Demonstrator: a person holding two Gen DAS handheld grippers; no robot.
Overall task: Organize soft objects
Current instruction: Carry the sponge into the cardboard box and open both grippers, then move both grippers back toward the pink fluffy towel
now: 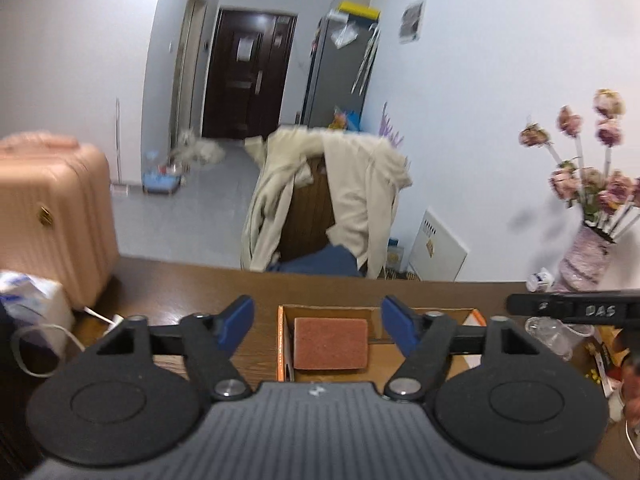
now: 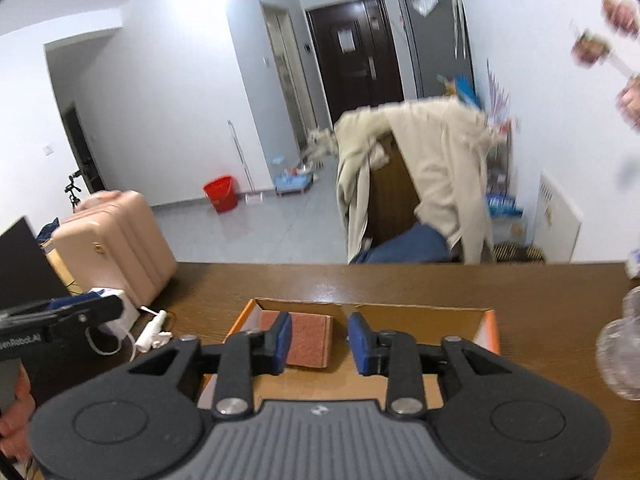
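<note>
A reddish-brown sponge block (image 1: 331,343) lies flat in the left end of a shallow cardboard box with orange sides (image 1: 281,344) on the brown table. My left gripper (image 1: 317,322) is open wide and empty, held above the box with the sponge between its blue pads. In the right wrist view the same sponge (image 2: 310,340) lies in the box (image 2: 490,330). My right gripper (image 2: 319,342) is open and empty above the box, its left pad (image 2: 282,342) over the sponge's left part. The left gripper also shows at the left edge of the right wrist view (image 2: 60,316).
A white tissue pack (image 1: 32,308) and a white charger with cable (image 2: 154,330) lie on the table's left. A clear plastic bottle (image 2: 622,354) and a vase of pink flowers (image 1: 588,248) stand at the right. Beyond the table are a pink suitcase (image 2: 116,240) and a chair draped with a cream coat (image 1: 348,196).
</note>
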